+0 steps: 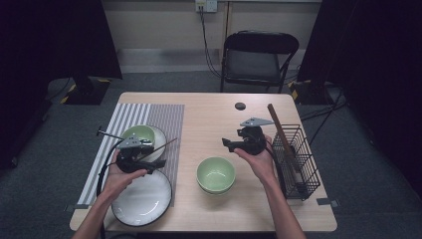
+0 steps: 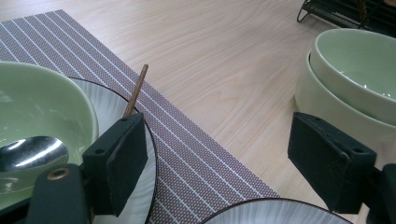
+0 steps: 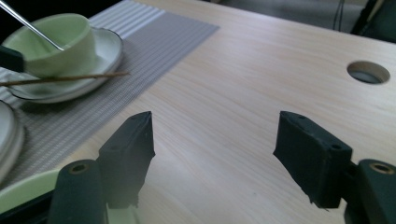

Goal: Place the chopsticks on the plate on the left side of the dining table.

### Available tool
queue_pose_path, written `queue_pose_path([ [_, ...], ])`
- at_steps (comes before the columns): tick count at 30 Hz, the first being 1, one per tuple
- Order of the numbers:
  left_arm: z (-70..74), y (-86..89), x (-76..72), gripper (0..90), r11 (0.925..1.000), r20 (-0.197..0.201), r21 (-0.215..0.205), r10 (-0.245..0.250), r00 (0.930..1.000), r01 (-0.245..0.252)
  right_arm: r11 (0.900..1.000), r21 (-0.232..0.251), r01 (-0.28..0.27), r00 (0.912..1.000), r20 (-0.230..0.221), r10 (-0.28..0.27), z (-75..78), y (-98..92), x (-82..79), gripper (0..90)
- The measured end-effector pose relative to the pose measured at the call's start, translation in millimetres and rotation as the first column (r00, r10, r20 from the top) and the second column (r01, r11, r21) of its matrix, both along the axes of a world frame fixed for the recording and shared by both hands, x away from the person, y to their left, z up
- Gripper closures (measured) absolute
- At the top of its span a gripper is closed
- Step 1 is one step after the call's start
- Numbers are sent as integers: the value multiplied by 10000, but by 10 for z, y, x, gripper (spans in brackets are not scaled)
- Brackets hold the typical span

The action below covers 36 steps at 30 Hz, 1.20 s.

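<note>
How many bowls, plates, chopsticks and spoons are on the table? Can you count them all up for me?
Green bowls: 3, one on the far plate, two stacked mid-table
Plates: 2, far plate and near plate
Chopsticks: 1, lying across the far plate
Spoons: 1, in the bowl on the far plate
Wire baskets: 1
Placemats: 1
Total: 9

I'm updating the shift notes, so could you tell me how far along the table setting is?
Done: a green bowl with a spoon sits on a plate on the placemat, a chopstick across the rim. In hand: nothing; left gripper and right gripper are open. Left: the second plate is bare; stacked bowls wait.
</note>
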State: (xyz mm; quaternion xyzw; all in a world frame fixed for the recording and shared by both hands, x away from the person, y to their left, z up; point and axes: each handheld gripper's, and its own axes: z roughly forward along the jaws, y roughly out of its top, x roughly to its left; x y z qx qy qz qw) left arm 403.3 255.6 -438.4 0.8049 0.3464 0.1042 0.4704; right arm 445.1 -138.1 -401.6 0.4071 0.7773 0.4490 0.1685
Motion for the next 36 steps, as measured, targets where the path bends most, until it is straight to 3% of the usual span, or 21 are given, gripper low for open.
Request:
queue_pose_path([
  [3,-1,24,1,208,9999,75,-121,-65,10000,66,9993,304,-225,9996,189,219,120,0,-53,294],
  [12,-2,59,-2,210,9999,155,-79,99,9998,-98,9981,520,-331,9965,787,289,472,-87,-95,354],
  [17,-7,42,-11,209,10000,272,-76,-46,9996,48,9965,652,-523,9956,806,470,591,-140,-89,361],
  [31,19,79,-15,225,9999,362,-19,122,9993,-121,9953,790,-555,9932,1063,469,807,-423,-40,403],
  [34,24,78,-24,223,9999,348,7,172,9992,-173,9959,797,-435,9929,1142,342,839,-528,-61,407],
  [36,28,81,-24,220,9999,411,39,142,9991,-144,9962,870,-62,9939,1106,-35,845,-684,-59,420],
])
